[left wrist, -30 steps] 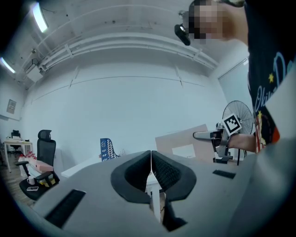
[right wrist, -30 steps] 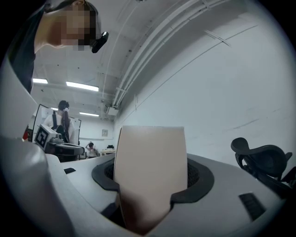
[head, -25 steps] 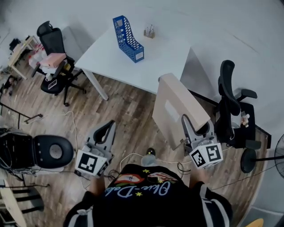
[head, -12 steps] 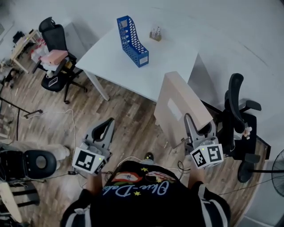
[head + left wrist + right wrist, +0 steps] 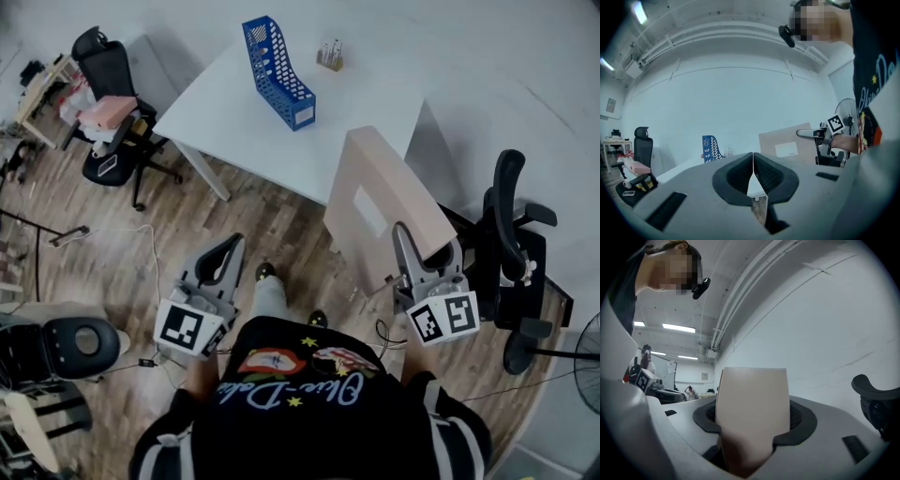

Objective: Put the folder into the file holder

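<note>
We are at the carrying step: our right gripper [image 5: 419, 255] grasps the beige folder [image 5: 373, 192] off the white table's [image 5: 220, 117] near edge, and our left gripper [image 5: 223, 261] is clenched on nothing. Next we must reach the blue file holder [image 5: 277, 67] near the far edge.

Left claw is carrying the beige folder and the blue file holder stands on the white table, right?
Not the left. The right claw holds the folder, clamped between its jaws, as the right gripper view shows; the left claw is shut on nothing. The blue file holder does stand on the white table.
</note>
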`<state>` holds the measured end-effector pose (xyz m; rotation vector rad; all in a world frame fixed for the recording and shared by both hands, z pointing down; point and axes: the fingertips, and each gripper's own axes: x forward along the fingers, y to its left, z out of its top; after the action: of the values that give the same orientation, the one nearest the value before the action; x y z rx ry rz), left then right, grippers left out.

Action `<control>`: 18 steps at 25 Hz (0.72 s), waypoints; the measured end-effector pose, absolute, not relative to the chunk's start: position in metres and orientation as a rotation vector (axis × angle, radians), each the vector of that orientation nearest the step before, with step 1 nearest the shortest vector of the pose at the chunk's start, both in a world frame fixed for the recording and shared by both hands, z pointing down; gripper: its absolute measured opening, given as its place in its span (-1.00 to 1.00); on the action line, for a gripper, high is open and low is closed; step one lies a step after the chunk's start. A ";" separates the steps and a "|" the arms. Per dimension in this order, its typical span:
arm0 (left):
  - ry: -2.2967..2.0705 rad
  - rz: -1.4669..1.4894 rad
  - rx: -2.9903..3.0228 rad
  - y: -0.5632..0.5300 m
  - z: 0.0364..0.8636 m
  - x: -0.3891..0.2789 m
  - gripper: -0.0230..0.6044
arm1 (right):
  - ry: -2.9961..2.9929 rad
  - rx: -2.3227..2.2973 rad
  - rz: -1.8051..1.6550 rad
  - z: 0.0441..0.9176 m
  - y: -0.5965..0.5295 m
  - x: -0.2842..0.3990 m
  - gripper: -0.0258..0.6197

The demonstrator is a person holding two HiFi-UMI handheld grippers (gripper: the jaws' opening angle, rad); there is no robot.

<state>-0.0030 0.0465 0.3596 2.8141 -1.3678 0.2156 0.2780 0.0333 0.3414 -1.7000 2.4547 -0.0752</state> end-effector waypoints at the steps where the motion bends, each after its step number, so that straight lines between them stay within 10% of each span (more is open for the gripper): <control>1: -1.358 0.226 2.818 0.039 0.360 -0.002 -0.91 | 2.453 -1.706 -0.078 0.341 0.029 0.279 -0.08; 18: -1.070 0.070 2.934 -0.143 0.363 -0.012 -0.91 | 2.299 -1.863 0.057 0.279 -0.070 0.251 -0.08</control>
<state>-0.0118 -0.1434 0.3634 2.9345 -1.0695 0.0703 0.2507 -0.0696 0.2789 -1.8635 2.2995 0.0571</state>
